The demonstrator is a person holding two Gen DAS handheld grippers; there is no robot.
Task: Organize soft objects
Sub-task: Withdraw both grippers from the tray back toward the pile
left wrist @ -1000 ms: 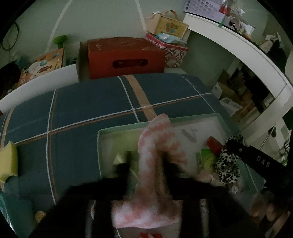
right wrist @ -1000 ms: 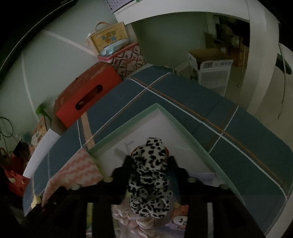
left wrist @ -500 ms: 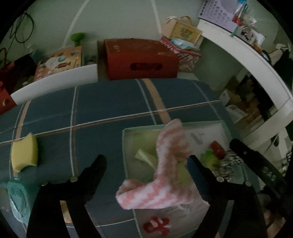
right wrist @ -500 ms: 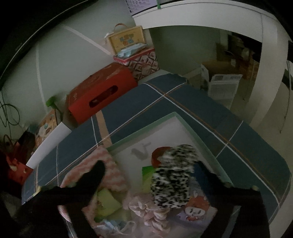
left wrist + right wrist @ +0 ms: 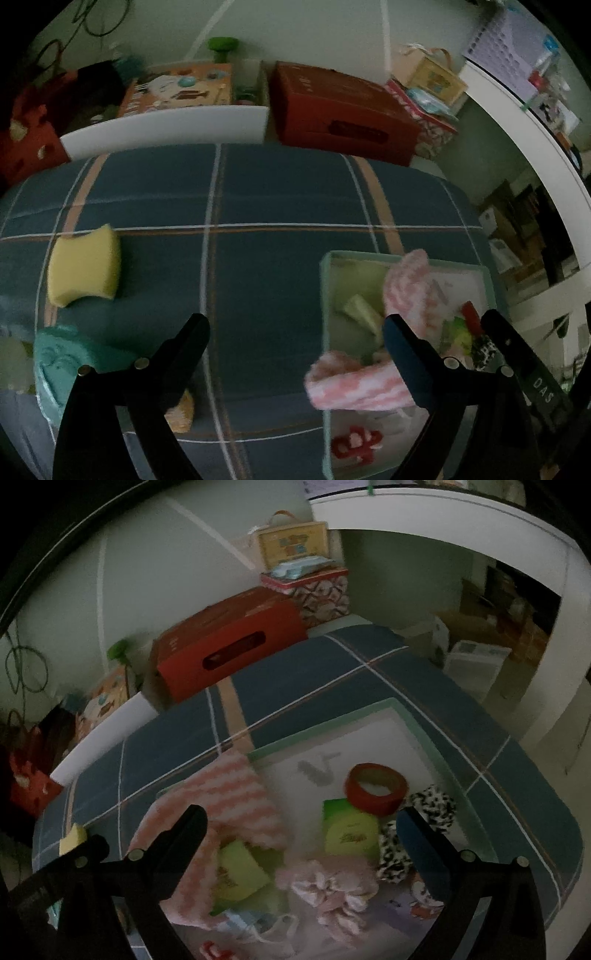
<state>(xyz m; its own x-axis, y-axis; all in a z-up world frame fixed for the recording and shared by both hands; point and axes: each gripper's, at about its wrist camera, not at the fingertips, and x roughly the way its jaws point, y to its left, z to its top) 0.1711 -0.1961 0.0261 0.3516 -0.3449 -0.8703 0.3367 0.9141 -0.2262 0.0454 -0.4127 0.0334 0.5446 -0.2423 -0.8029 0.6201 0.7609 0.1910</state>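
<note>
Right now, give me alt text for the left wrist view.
The open, empty left gripper hovers over a plaid bedspread; a pink-and-white cloth drapes over the pale green box's rim, a yellow sponge lies left.

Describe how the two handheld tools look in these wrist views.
Both tools are black, each with two tapered fingers that spread from a wide base. Small silver screws dot the finger bases. The left tool and the right tool each show a dark blue inner face on one finger. In the left view, the other tool's finger carries the white letters DAS. No cables or sleeves show.
</note>
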